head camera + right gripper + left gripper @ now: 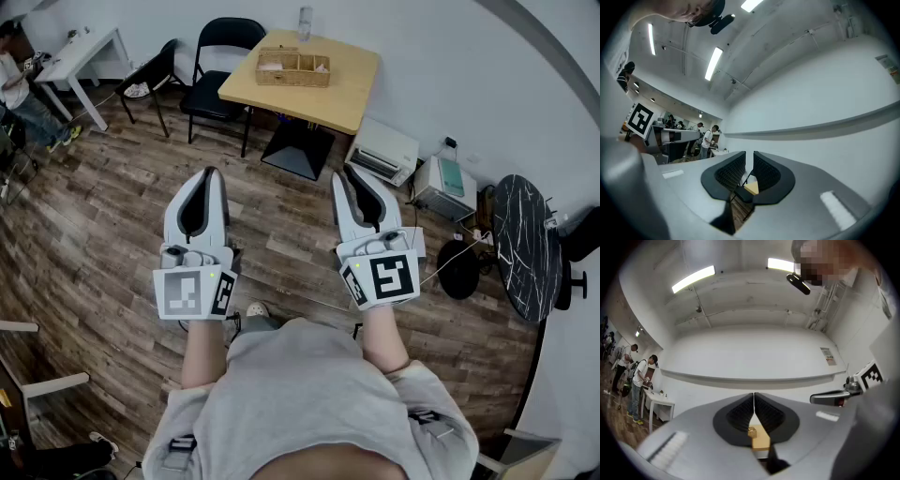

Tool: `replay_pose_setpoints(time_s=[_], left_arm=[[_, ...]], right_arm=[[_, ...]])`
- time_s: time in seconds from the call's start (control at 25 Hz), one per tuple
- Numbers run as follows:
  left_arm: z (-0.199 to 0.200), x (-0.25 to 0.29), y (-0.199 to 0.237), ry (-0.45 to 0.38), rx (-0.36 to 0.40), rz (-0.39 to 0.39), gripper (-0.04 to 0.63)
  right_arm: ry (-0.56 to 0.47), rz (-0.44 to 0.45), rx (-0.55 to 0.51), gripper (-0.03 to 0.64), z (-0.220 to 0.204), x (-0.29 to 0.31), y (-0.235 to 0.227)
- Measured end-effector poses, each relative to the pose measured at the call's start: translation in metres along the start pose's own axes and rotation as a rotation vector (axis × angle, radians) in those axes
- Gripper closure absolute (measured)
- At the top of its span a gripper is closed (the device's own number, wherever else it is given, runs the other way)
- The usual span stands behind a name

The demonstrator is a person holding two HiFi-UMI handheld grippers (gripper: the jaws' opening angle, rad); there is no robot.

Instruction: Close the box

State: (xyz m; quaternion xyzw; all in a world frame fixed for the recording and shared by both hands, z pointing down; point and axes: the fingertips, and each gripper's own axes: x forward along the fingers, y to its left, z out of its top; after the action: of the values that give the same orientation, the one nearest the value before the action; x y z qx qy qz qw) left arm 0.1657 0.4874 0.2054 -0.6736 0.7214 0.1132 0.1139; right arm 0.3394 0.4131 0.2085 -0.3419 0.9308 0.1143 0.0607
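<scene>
The left gripper's [208, 174] fingers [740, 414] meet at their tips with nothing between them. The right gripper's [344, 175] fingers [767, 174] stand a narrow slit apart, also empty. Both grippers are held side by side before the chest, tipped slightly upward. Well ahead of the fingertips sits the box [292, 67], open-topped with its compartments showing, on a yellow bench [349, 92]. To the left of the bench stand 2 black chairs [222, 67] on a wood-plank floor [103, 216].
</scene>
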Motion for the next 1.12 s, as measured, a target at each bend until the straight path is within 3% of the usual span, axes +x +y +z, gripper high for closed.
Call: replay_pose_setpoints(time_s=[0.36, 0.6, 1.12], left_arm=[[0.001, -0.001, 0.013, -0.004, 0.001, -0.013, 0.534], [-0.001, 0.017, 0.065, 0.023, -0.043, -0.025, 0.534], [-0.009, 0.015, 0.065, 0.012, 0.001, -0.083, 0.534]], right_arm=[[0.001, -0.013, -0.005, 0.563, 0.000, 0.006, 0.013], [0.009, -0.029, 0.029, 0.563, 0.005, 0.053, 0.034], [-0.035, -0.066, 0.014, 0.552, -0.011, 0.052, 0.036]])
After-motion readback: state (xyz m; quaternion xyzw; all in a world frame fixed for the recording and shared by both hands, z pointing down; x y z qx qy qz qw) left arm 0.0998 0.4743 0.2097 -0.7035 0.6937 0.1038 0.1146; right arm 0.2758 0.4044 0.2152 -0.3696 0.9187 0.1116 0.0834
